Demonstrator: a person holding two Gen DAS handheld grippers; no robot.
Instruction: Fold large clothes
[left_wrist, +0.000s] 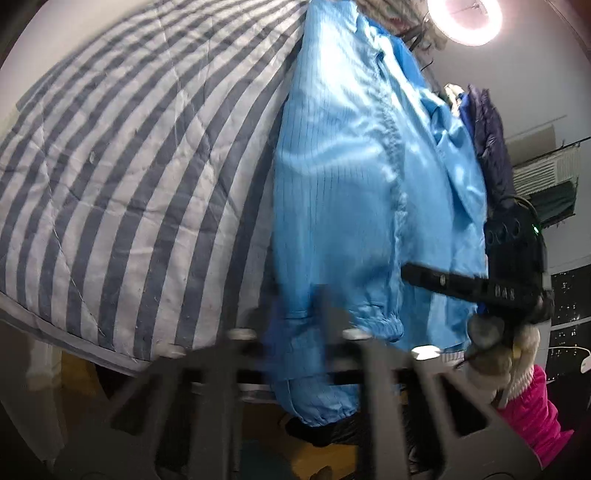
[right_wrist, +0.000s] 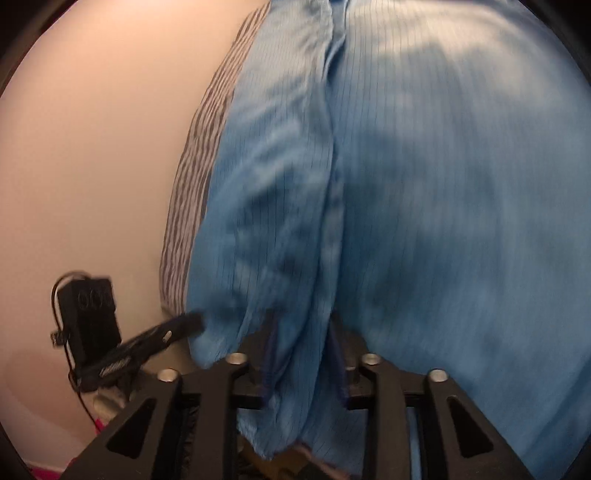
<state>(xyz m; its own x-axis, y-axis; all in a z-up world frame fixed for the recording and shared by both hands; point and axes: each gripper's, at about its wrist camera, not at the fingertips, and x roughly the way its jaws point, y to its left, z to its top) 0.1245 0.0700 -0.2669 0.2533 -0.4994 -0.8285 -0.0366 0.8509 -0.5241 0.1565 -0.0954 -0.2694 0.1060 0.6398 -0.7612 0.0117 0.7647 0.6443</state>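
Note:
A large light-blue pinstriped garment (left_wrist: 351, 166) lies lengthwise on a grey-and-white striped quilt (left_wrist: 129, 147), its elastic cuff near the quilt's front edge. My left gripper (left_wrist: 301, 310) is blurred at the bottom of its own view, shut on a bunch of the blue fabric near that cuff. In the right wrist view the garment (right_wrist: 424, 184) fills the frame, and my right gripper (right_wrist: 304, 332) is shut on a fold of it. The left gripper (right_wrist: 192, 321) shows there at the garment's left edge. The right gripper (left_wrist: 424, 275) reaches onto the cloth from the right.
A lit ring lamp (left_wrist: 465, 18) shines at the top right. Dark clothes (left_wrist: 491, 140) are piled beyond the garment, with a white wall unit (left_wrist: 539, 173) behind. A person's pink sleeve (left_wrist: 532, 413) holds the right gripper. A plain wall (right_wrist: 92, 147) lies left of the quilt (right_wrist: 199, 166).

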